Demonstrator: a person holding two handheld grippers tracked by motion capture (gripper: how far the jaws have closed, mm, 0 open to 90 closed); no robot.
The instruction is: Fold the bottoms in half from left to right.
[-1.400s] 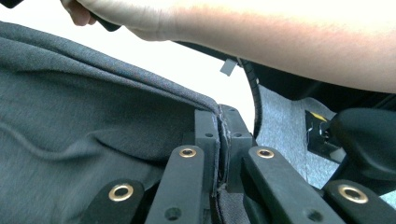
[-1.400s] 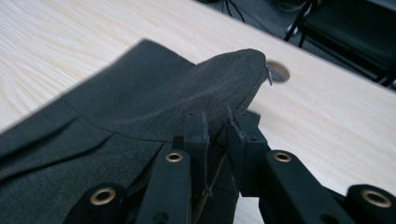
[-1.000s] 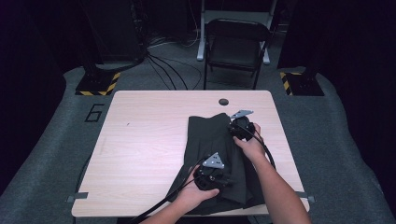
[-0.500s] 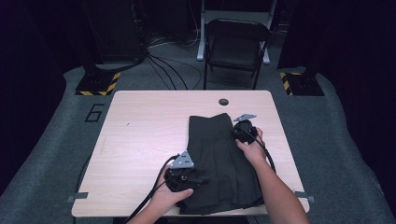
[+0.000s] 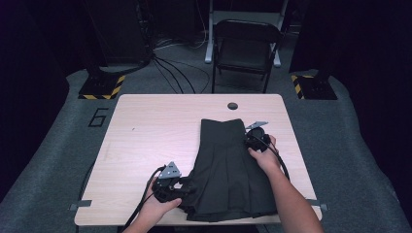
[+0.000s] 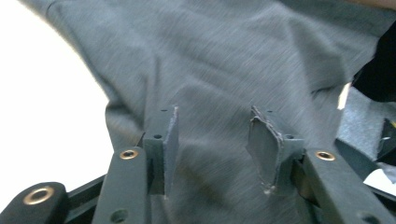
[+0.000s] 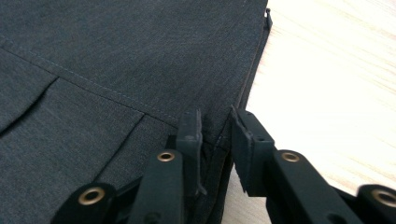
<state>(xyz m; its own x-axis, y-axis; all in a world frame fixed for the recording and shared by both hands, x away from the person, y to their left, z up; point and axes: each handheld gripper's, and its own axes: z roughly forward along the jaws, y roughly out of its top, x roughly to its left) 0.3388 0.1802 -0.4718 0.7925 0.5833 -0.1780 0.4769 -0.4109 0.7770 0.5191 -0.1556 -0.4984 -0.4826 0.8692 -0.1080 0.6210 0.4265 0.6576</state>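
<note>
A dark grey pleated skirt (image 5: 228, 170) lies flat on the light wooden table (image 5: 155, 126), waistband at the far end and hem fanned out toward the near edge. My left gripper (image 5: 186, 187) sits at the hem's lower left corner. In the left gripper view its jaws (image 6: 215, 126) stand wide apart over the grey cloth (image 6: 224, 56). My right gripper (image 5: 248, 141) is at the skirt's right edge just below the waistband. In the right gripper view the jaws (image 7: 217, 123) are nearly together with the skirt's (image 7: 116, 56) side seam pinched between them.
A round hole (image 5: 232, 106) sits in the table's far edge. Behind the table stands a folding chair (image 5: 245, 46), with cables and yellow-black striped stand bases (image 5: 102, 87) on the grey floor. Bare tabletop stretches to the left of the skirt.
My left gripper has moved left from the skirt's middle to its lower left corner, and the hem has spread out flatter. The right gripper has stayed at the right edge.
</note>
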